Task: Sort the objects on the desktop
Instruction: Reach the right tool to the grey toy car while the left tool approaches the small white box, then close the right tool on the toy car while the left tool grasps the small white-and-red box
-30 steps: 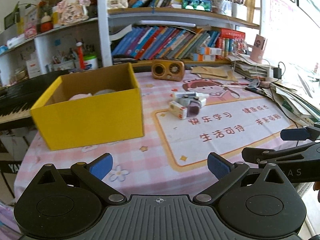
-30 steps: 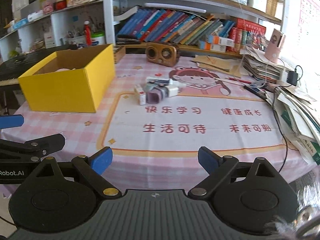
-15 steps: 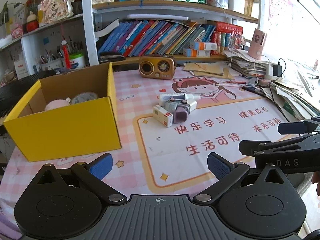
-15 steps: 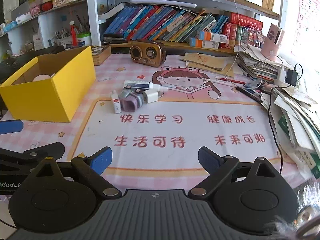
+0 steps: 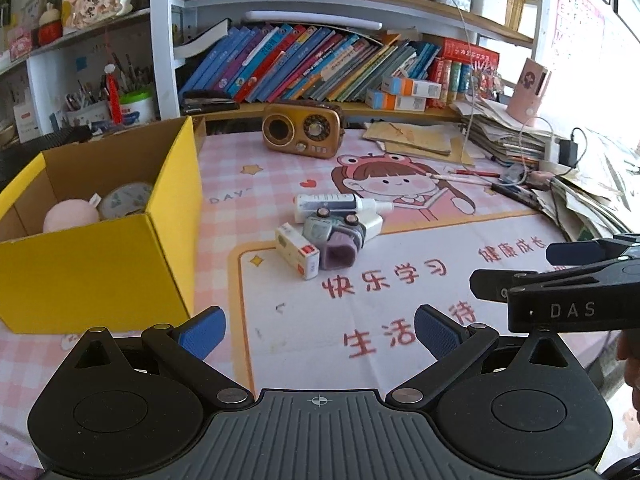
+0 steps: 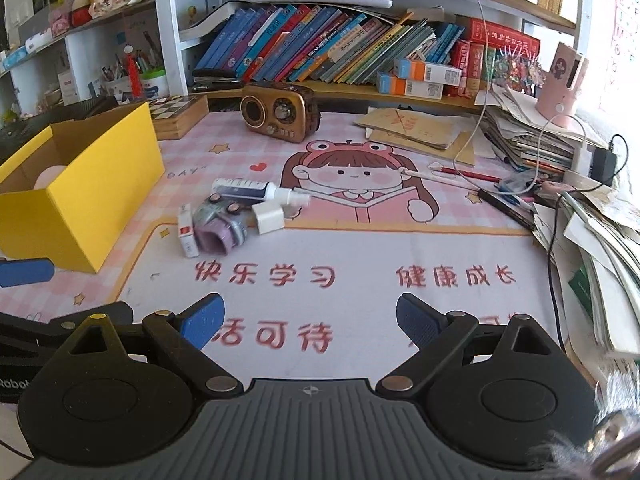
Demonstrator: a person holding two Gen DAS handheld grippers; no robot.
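I see the left gripper (image 5: 320, 326) as matte black plastic: ribbed grey centre plate with crosshair mark, two round hubs, silver pivot screws, blue finger pads (image 5: 202, 331). The right gripper (image 6: 310, 320) matches it; its side reads "DAS" in white.

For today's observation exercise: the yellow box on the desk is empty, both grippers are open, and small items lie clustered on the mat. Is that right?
Not quite. The yellow box is not empty: the left wrist view shows a pink round object and a roll of tape inside. The rest stands.
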